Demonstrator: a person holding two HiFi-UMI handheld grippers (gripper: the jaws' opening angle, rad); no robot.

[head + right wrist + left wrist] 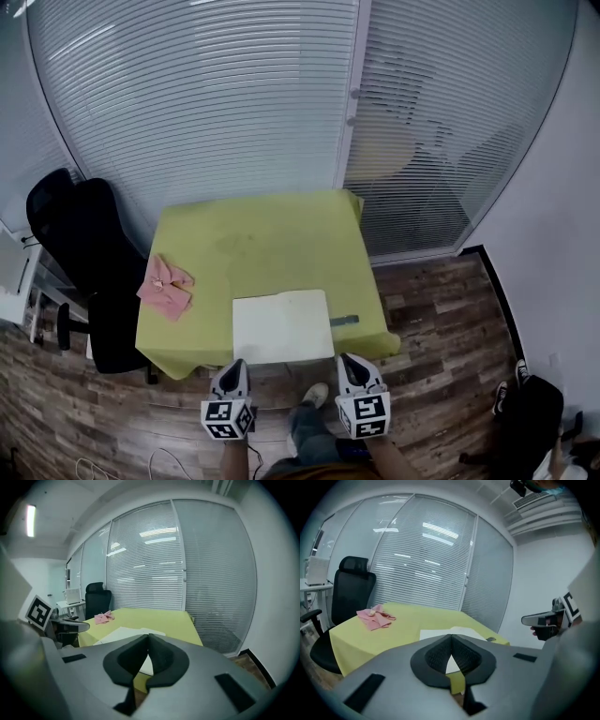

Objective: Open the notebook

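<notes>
Now | left gripper [235, 365] clenched, empty | right gripper [344, 359] clenched, empty | notebook [281, 326] on table [258, 234]

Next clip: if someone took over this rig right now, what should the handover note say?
Left gripper: shut, empty, just off the table's near edge.
Right gripper: shut, empty, alongside it.
Notebook: flat at the near edge, white pages up, apparently open. Pink cloth lies to its left, a small dark item at its right.
Done: the opening, by the look of it.
Left: probably nothing; check that both pages lie flat.
</notes>
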